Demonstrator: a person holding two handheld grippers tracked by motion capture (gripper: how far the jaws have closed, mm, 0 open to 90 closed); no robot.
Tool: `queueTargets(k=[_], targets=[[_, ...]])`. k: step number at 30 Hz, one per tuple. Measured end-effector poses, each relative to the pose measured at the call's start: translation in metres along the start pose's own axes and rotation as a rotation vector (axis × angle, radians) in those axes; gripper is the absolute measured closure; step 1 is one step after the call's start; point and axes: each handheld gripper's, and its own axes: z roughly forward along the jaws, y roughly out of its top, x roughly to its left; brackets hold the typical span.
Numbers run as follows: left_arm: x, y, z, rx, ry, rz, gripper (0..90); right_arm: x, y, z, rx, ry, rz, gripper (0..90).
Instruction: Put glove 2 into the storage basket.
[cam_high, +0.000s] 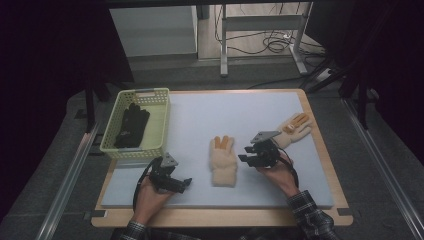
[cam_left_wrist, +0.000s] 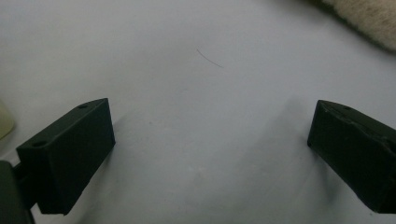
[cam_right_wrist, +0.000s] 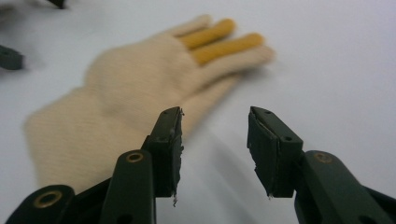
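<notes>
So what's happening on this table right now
A person holds a gripper in each hand over a white mat. The right gripper, jaws open with nothing between them, points at the cream glove with orange fingers in the middle. The left gripper rests open beside that glove's cuff. A matching glove lies at the far right, and black gloves sit in the yellow basket.

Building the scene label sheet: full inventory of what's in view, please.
cream gloves: 2, cream with orange fingers; one mid-mat, the other at the mat's far right edge.
black glove: 1, black, inside the basket.
basket: 1, pale yellow-green, far left corner.
mat: 1, pale blue-grey, covering the wooden table.
left gripper: 1, black, jaws open over bare mat.
right gripper: 1, black, jaws open, nothing between them, beside the middle glove.
</notes>
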Motion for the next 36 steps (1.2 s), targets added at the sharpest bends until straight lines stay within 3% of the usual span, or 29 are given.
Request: queueTargets(k=[9,18,23,25,32,35,36], targets=[[0.000,0.000,0.000,0.000,0.000,0.000,0.8,-0.045,-0.018,-0.023,-0.021,-0.108,0.115,51.8],[0.000,0.000,0.000,-0.002,0.000,-0.002,0.8,-0.095,-0.013,-0.049,-0.030,-0.243,0.183,51.3],[0.000,0.000,0.000,0.002,-0.001,0.001,0.9,-0.129,-0.017,-0.056,-0.036,-0.334,0.266,46.8],[0.000,0.000,0.000,0.002,-0.001,0.001,0.9,-0.139,-0.020,-0.054,-0.029,-0.351,0.300,42.7],[0.000,0.000,0.000,0.001,-0.001,0.001,0.8,-0.150,-0.028,-0.031,0.018,-0.421,0.331,32.3],[0.000,0.000,0.000,0.001,0.000,0.002,0.9,-0.158,-0.036,-0.021,0.044,-0.458,0.347,34.0],[0.000,0.000,0.000,0.001,0.000,0.001,0.9,-0.160,-0.039,-0.021,0.026,-0.457,0.355,39.6]])
